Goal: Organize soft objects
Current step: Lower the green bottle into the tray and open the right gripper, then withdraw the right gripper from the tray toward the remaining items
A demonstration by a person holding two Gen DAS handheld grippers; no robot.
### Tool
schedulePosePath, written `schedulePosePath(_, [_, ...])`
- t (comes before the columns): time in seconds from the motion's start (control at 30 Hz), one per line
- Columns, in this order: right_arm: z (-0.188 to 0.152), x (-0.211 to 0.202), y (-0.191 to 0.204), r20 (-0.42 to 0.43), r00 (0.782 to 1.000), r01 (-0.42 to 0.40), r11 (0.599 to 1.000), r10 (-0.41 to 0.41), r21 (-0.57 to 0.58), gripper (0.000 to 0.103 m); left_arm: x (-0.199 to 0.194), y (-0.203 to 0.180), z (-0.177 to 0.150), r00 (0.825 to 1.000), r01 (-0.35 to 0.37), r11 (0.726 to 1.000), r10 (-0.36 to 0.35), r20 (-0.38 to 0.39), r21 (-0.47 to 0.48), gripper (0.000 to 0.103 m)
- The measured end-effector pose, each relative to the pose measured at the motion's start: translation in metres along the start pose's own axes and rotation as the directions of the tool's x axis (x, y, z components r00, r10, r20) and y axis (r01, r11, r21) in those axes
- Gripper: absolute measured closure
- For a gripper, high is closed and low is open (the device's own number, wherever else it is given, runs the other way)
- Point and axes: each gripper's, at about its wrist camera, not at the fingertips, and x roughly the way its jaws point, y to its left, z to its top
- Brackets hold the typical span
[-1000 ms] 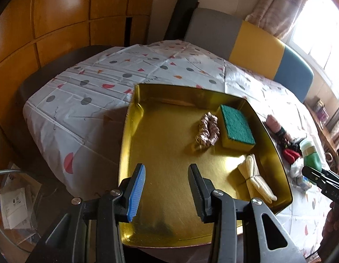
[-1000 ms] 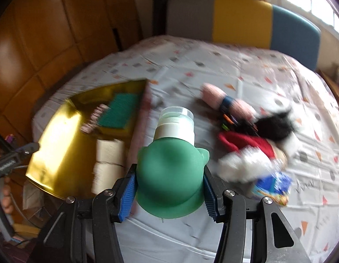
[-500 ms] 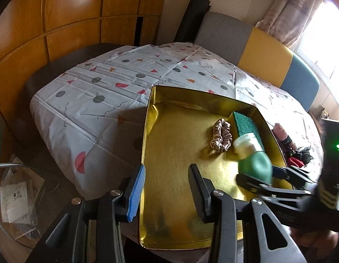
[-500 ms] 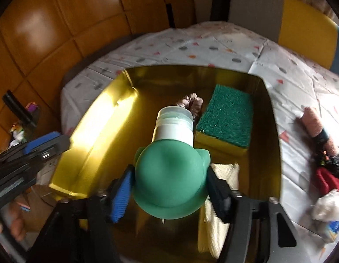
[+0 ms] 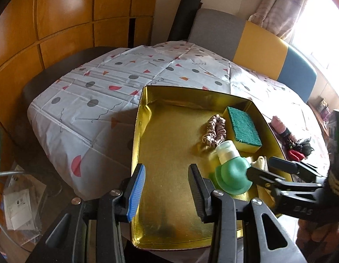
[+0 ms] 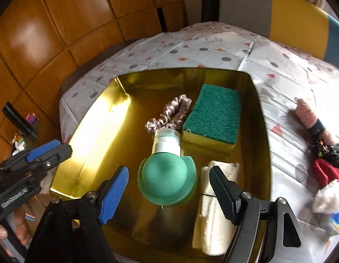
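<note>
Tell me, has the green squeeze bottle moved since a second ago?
Yes. The green squeeze bottle went from over the tablecloth into the gold tray, beside the sponge; the right gripper jaws have just opened off it.

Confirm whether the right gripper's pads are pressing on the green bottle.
No: the right gripper has just been opening, and gaps show between both pads and the green bottle lying in the gold tray.

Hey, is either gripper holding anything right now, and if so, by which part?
Nothing is held. The right gripper has just been opening; the green bottle sits between its parted jaws, apparently free. The left gripper is open and empty.
</note>
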Motion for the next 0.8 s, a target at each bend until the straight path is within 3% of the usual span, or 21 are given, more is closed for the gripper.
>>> schedulePosePath(0.5, [-0.01, -0.074, -0.05, 0.134, 0.988, 0.066, 0.993, -0.079, 0.097, 0.022, -0.012, -0.026, 0.001, 1.0, 0.004, 0.996, -0.005, 0.018, 0.084, 0.063])
schedulePosePath(0.8, [-0.023, -0.098, -0.09, 0.159, 0.977, 0.113, 0.978, -0.142, 0.176, 0.021, -0.013, -0.042, -0.004, 1.0, 0.007, 0.991, -0.009, 0.011, 0.133, 0.063])
